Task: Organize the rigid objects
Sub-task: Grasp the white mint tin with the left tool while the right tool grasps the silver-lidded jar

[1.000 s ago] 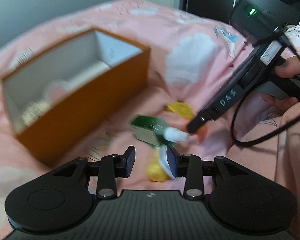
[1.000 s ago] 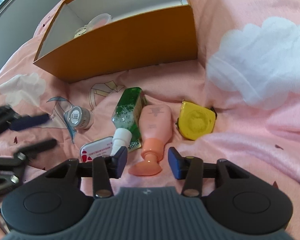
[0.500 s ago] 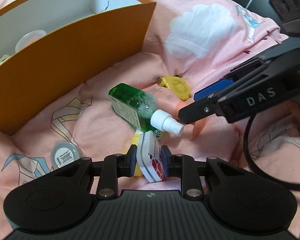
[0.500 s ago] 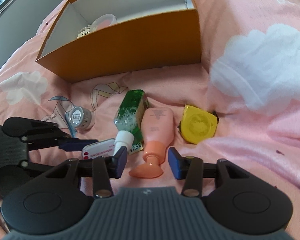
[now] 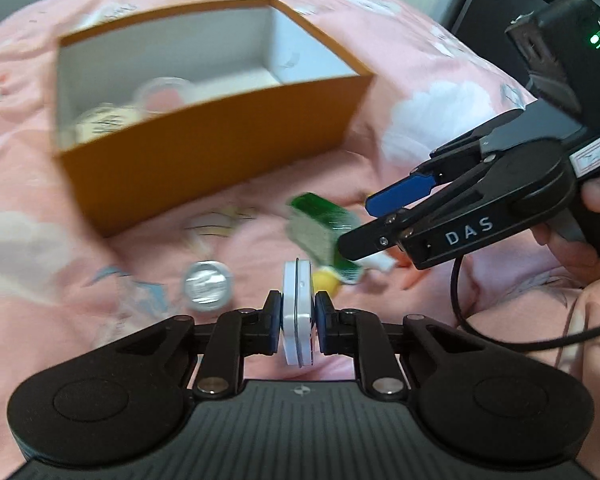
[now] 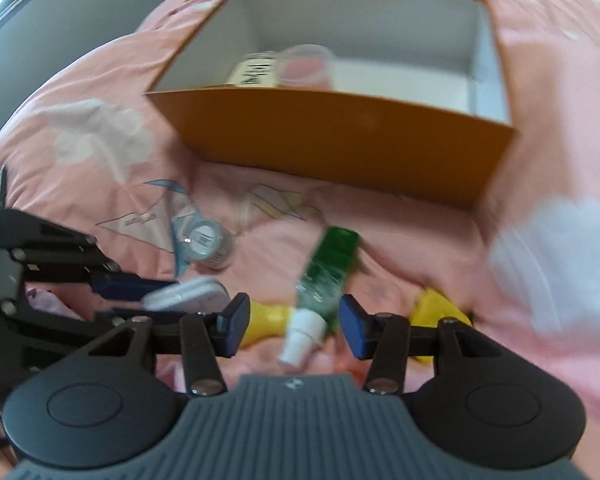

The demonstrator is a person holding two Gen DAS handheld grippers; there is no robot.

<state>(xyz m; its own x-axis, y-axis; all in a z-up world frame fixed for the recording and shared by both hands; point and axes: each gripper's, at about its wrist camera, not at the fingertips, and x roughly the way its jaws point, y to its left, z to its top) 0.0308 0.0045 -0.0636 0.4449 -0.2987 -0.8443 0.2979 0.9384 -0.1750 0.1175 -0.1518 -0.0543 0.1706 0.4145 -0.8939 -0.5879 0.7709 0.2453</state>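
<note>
Pink bedspread [image 5: 380, 92] w/ white cloud prints covers the whole surface; an open orange cardboard box [image 5: 220, 164] w/ white inside sits on it, holding a clear round tub w/ pink contents [image 6: 306, 62] and a cream labelled jar [image 6: 256, 72] in one end.

Left gripper [image 5: 297, 322] is clamped on a flat white tin [image 5: 297, 312], held on edge between the blue pads, lifted off the bedding. Same tin shows in the right wrist view [image 6: 188, 294] at the left gripper's tips.

Right gripper [image 6: 291, 320] has fingers spread wide, nothing between them touching the pads; it hangs over a green clear spray bottle w/ white cap [image 6: 324, 280] lying on the bedspread, cap toward the camera. Just beside the bottle: a yellow item [image 6: 266, 322] on its left, partly hidden, and a yellow tape measure [image 6: 438, 308] on its right. Small round silver-lidded jar [image 5: 207, 286] lies near, between bottle and box. Both views are blurred, so labels can't be read.
</note>
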